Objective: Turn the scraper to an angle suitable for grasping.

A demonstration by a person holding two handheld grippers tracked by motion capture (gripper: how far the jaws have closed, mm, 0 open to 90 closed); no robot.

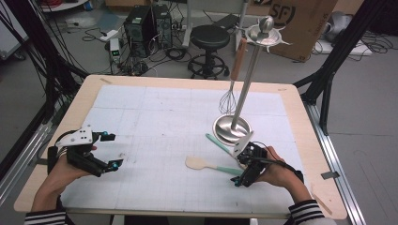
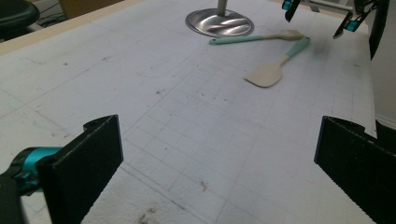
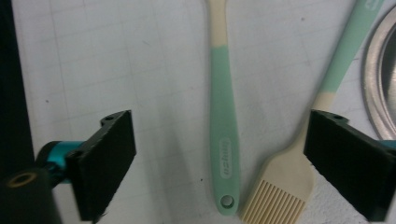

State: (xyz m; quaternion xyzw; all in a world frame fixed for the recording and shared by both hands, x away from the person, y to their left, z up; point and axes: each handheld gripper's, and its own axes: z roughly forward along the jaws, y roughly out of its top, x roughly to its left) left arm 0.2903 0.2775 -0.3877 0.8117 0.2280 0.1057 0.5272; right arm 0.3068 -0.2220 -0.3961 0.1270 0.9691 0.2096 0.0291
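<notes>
Right tongs (image 1: 245, 165) sit low over the desk (image 1: 141, 79) near its right front corner, jaws spread wide and gripping nothing. In the right gripper view the mint handle of the spatula (image 3: 223, 121) runs between the two black jaws, pads clear of it on both sides, hanging-hole end nearest the camera. The basting brush (image 3: 285, 184) lies just beside it, cream bristle head close against the right-hand jaw; cannot tell if it touches. The brush's mint handle angles away toward the rim of the steel stand base (image 3: 380, 70). High view: spatula (image 1: 206, 165) flat on the white gridded mat, cream blade pointing toward the desk's middle, handle end under the right tongs; brush (image 1: 217, 142) lies between spatula and stand base (image 1: 231, 129), handle tip just beside the base. The stand's pole rises from the base toward the far right of the desk, with a whisk (image 1: 230, 93) hanging from its top by a wooden handle. Left tongs (image 1: 101, 151) are near the left front edge, held level in the person's left hand, jaws wide apart and empty, well apart from the utensils. Left gripper view: bare mat between its jaws, spatula (image 2: 273, 67) and brush (image 2: 261, 38) farther off, right tongs (image 2: 320, 16) above them.
</notes>
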